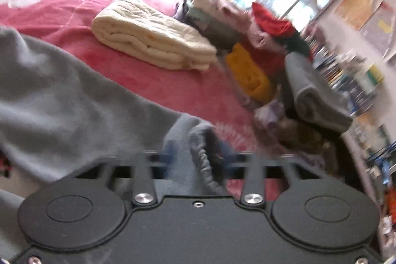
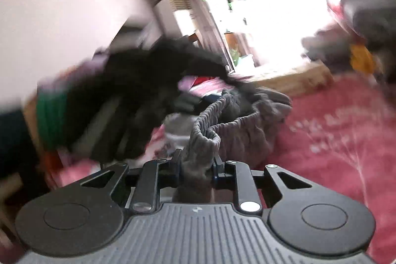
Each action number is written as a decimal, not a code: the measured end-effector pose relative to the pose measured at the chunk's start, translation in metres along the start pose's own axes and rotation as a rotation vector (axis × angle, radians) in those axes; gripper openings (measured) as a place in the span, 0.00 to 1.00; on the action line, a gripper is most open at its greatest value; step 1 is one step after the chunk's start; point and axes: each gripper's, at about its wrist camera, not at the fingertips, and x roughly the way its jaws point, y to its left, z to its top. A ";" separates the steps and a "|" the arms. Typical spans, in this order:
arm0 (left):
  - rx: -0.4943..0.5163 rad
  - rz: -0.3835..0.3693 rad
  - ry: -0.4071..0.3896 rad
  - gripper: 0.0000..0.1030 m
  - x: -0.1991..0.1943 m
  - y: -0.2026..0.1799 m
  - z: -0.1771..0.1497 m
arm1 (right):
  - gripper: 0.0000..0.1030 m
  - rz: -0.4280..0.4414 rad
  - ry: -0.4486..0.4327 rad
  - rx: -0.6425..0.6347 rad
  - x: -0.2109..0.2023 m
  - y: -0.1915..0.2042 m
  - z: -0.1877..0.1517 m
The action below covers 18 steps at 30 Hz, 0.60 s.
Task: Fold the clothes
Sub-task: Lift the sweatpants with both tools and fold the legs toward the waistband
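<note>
Left tool: the grey garment passes between its fingers, with the elastic waistband bunched at the grip. The fingertips are hidden by cloth and blurred, so the opening width cannot be told. The tool points forward across the bed, tilted, with the garment trailing off to the left and lifted above the pink floral cover.

Beyond it a folded cream blanket lies flat on the bed. To its right a pile of clothes runs along the bed edge, including a yellow piece and a folded grey piece. Bare cover lies between the garment and the blanket. Shelves stand past the bed edge, blurred.

Right tool: jaws narrow, clamped on a fold of the grey waistband. The gathered band loops upward and away from the grip. A dark garment part hangs to the left, heavily blurred. The tool is raised above the bed, with open cover to its right. A bright window fills the background.
</note>
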 end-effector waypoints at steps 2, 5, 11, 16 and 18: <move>0.093 0.080 0.030 0.61 -0.007 -0.020 0.004 | 0.22 -0.008 0.006 -0.090 0.005 0.017 -0.001; 0.231 0.173 0.077 0.62 -0.013 -0.053 0.001 | 0.22 -0.021 0.008 -0.170 0.009 0.032 -0.004; 0.418 0.349 0.047 0.51 -0.005 -0.080 -0.021 | 0.22 -0.038 0.005 -0.270 0.013 0.051 -0.004; 0.480 0.338 -0.052 0.06 -0.009 -0.085 -0.022 | 0.19 -0.052 -0.042 -0.191 0.001 0.038 0.005; 0.522 0.311 -0.097 0.06 -0.024 -0.106 -0.013 | 0.18 -0.052 -0.093 -0.136 -0.012 0.027 0.014</move>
